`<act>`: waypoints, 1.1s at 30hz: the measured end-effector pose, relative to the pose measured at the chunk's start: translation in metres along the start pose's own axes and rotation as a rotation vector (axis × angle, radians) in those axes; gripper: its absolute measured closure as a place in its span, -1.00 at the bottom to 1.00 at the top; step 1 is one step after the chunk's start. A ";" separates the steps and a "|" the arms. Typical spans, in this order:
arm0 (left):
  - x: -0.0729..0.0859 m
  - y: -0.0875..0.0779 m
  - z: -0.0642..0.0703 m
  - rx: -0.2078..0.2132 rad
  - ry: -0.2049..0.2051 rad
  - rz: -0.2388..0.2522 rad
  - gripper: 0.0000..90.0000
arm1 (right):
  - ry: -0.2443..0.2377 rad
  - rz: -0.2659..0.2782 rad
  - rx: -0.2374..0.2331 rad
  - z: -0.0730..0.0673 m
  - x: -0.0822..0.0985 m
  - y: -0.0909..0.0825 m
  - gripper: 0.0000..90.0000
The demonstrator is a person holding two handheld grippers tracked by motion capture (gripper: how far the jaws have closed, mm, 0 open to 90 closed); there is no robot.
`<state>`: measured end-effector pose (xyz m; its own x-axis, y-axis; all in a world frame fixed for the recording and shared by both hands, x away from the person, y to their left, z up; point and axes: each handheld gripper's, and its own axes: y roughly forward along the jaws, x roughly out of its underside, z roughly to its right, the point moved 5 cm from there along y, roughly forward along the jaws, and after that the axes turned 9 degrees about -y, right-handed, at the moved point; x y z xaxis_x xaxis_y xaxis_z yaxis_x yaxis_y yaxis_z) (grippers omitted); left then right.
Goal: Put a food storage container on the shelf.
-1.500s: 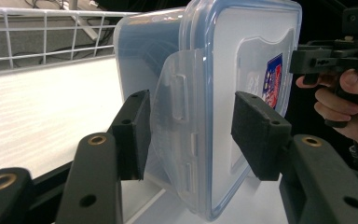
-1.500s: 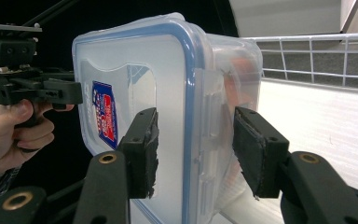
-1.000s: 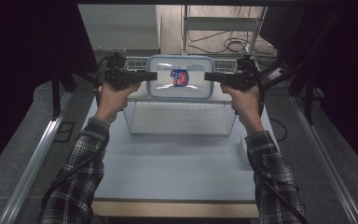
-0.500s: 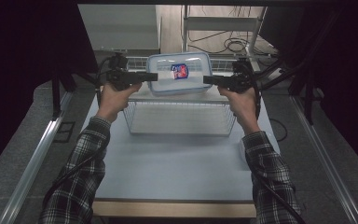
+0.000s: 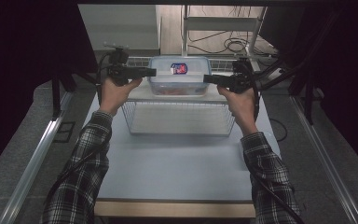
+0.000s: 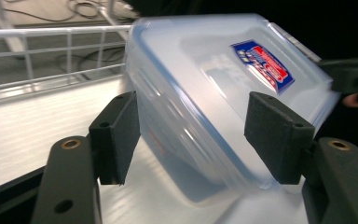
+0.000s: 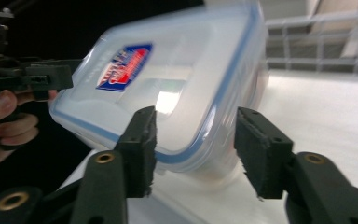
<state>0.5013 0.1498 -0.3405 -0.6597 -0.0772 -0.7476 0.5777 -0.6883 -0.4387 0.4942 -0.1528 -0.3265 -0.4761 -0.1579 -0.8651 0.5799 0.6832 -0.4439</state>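
Resting on the wire rack (image 5: 177,116), the lidded plastic container (image 5: 179,77) is flanked by both grippers. The left gripper (image 6: 191,135) has been spreading, its pads clear; the right gripper (image 7: 193,144) is seemingly pinching an end. Tipping could follow from a one-sided hold.

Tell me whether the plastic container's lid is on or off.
On. The blue-edged lid with its red and blue label sits on the clear plastic container, resting on the wire basket.

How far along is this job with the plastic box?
Nearly finished, it seems. Done: the lidded container sits flat on the white shelf above the wire basket. In hand: the left gripper has just been opening its jaws, with the container's end between them. The right gripper straddles the other end; I cannot tell whether it is gripping. Left: probably letting go fully and drawing both grippers back.
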 end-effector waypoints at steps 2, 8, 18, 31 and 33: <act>0.000 0.001 0.000 0.003 -0.003 0.004 -0.20 | -0.011 -0.002 0.011 -0.001 -0.001 -0.001 0.13; 0.002 -0.002 0.004 -0.036 0.052 0.032 -0.18 | -0.022 0.010 0.016 -0.001 -0.001 0.000 0.14; 0.016 -0.015 0.012 -0.005 0.104 0.034 -0.33 | -0.072 0.038 0.003 -0.005 0.000 -0.009 0.01; 0.044 -0.029 0.024 0.029 0.193 0.022 -0.61 | -0.164 0.040 -0.017 -0.016 0.011 -0.015 -0.38; 0.049 -0.031 0.025 0.025 0.210 0.020 -0.66 | -0.169 0.038 -0.021 -0.016 0.014 -0.017 -0.44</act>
<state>0.4392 0.1495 -0.3510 -0.5322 0.0593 -0.8445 0.5755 -0.7062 -0.4123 0.4671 -0.1547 -0.3271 -0.3351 -0.2486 -0.9088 0.5801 0.7056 -0.4070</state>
